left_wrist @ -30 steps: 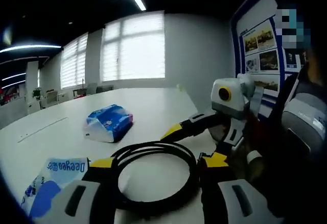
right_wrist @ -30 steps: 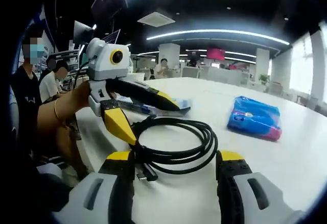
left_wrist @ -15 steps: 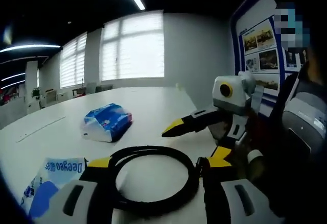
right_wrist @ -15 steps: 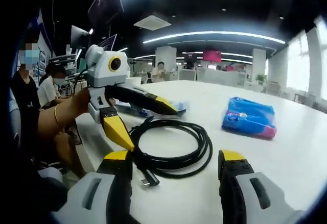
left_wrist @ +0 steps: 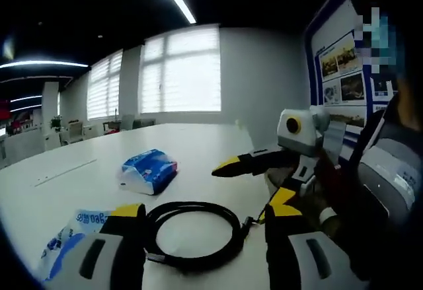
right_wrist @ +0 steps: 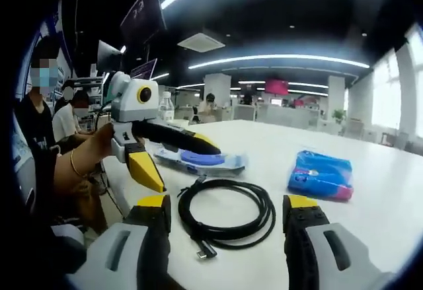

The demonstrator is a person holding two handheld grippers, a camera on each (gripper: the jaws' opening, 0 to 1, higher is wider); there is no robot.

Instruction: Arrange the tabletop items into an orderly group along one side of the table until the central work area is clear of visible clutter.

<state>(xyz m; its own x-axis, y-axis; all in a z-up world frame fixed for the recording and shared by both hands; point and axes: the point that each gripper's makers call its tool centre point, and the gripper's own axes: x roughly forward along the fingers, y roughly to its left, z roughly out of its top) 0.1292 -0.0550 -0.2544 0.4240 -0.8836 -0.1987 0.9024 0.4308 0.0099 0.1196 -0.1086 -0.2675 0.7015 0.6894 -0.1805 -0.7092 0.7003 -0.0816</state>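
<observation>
Both grippers lifted off black cable (right_wrist: pixel 228 211) | left gripper (left_wrist: pixel 198 220) wide, empty | right gripper (right_wrist: pixel 228 212) wide, empty

Between the fingers lies a matt black rubbery cable (right_wrist: pixel 228 212). Beyond it, glossy blue plastic tissue pack (right_wrist: pixel 320 175). The white table (left_wrist: pixel 198 138) looks smooth.

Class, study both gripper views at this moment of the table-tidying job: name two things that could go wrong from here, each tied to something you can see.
1. The coiled black cable lies loose between the open jaws of the right hand-held gripper; lifted by one strand, it could uncoil.
2. The left hand-held gripper, also open, hovers close by; both reaching for the cable might collide.
3. The blue tissue pack sits mid-table and could get overlooked.
</observation>
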